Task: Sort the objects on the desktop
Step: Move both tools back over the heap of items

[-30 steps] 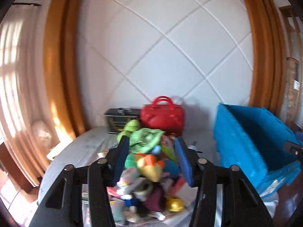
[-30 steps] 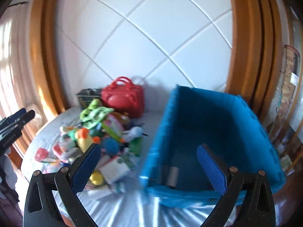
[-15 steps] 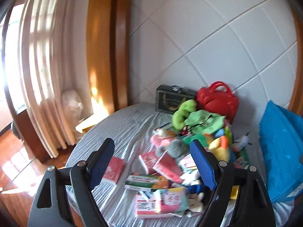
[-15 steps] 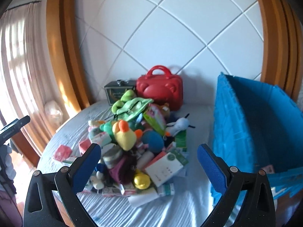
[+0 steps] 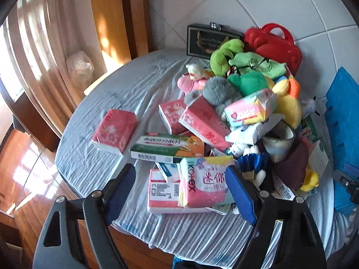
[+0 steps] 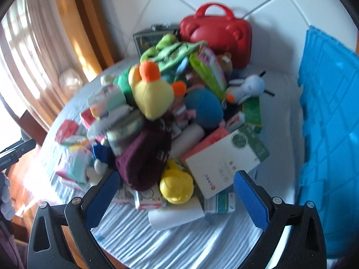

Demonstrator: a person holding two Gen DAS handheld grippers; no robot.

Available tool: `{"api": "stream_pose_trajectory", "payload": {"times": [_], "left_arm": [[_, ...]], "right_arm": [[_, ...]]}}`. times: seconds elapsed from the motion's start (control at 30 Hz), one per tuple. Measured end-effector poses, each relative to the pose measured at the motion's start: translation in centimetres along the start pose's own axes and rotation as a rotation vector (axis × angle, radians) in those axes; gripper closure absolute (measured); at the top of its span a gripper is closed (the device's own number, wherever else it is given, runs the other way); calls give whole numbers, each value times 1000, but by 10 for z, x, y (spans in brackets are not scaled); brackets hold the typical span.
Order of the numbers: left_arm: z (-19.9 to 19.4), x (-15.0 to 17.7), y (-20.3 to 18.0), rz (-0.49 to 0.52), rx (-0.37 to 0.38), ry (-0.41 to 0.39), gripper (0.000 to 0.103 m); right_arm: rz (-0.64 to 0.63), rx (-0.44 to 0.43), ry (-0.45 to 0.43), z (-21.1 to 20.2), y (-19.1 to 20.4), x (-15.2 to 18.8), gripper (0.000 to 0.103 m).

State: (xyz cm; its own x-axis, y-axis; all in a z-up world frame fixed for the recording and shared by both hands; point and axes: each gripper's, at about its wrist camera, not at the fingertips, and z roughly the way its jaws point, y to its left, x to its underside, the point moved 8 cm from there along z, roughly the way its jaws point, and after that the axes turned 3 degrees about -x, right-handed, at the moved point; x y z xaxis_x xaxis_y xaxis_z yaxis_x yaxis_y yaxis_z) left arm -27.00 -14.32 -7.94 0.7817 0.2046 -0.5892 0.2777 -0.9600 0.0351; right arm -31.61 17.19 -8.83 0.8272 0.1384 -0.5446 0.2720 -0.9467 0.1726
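A heap of soft toys, packets and boxes lies on a round table under a pale striped cloth (image 5: 112, 94). My left gripper (image 5: 179, 174) hangs open over the heap's near left side, above a pink Kotex packet (image 5: 202, 183) and a green-and-white box (image 5: 166, 149); nothing is between its pads. A red tissue pack (image 5: 114, 131) lies apart to the left. My right gripper (image 6: 176, 179) is open above a yellow ball (image 6: 176, 187), a maroon cloth (image 6: 143, 157) and a white box (image 6: 224, 165). A yellow duck plush (image 6: 152, 94) tops the heap.
A blue crate (image 6: 327, 121) stands at the table's right side. A red hard case (image 6: 215, 31) and a dark tin box (image 5: 211, 40) stand against the tiled wall at the back. Beyond the table's left edge are a wooden floor (image 5: 27, 170) and curtains (image 5: 44, 44).
Both grippers have come down and tipped toward the table, so the heap now fills the views. The left jaws stand wider than a second ago. The left view swung to the heap's left side.
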Motion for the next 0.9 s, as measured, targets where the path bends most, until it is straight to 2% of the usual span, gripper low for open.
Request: {"api": "stream_pose_trajectory", "payload": {"times": [0.13, 0.2, 0.3, 0.43, 0.5, 0.53, 0.57, 0.6, 0.7, 0.9], "left_arm": [[24, 15, -20, 20, 10, 67, 21], [34, 19, -29, 40, 16, 84, 21], [50, 23, -40, 74, 48, 108, 21], [67, 29, -44, 72, 95, 146, 21], [73, 30, -45, 92, 88, 154, 21], [75, 32, -46, 110, 95, 155, 21], [76, 32, -47, 119, 104, 146, 21], [75, 32, -47, 128, 112, 135, 23], [71, 32, -45, 158, 124, 118, 24], [57, 22, -22, 166, 67, 53, 25]], "right_arm": [[38, -24, 45, 15, 0, 16, 0], [41, -4, 58, 17, -1, 22, 0], [59, 16, 59, 17, -1, 29, 0], [87, 19, 65, 16, 0, 34, 1], [81, 35, 71, 17, 4, 35, 11], [80, 24, 72, 18, 8, 36, 16], [82, 15, 72, 18, 12, 36, 29], [82, -8, 70, 18, 21, 36, 33], [51, -53, 67, 22, 49, 32, 33], [-29, -132, 114, 52, 116, 34, 33]]}}
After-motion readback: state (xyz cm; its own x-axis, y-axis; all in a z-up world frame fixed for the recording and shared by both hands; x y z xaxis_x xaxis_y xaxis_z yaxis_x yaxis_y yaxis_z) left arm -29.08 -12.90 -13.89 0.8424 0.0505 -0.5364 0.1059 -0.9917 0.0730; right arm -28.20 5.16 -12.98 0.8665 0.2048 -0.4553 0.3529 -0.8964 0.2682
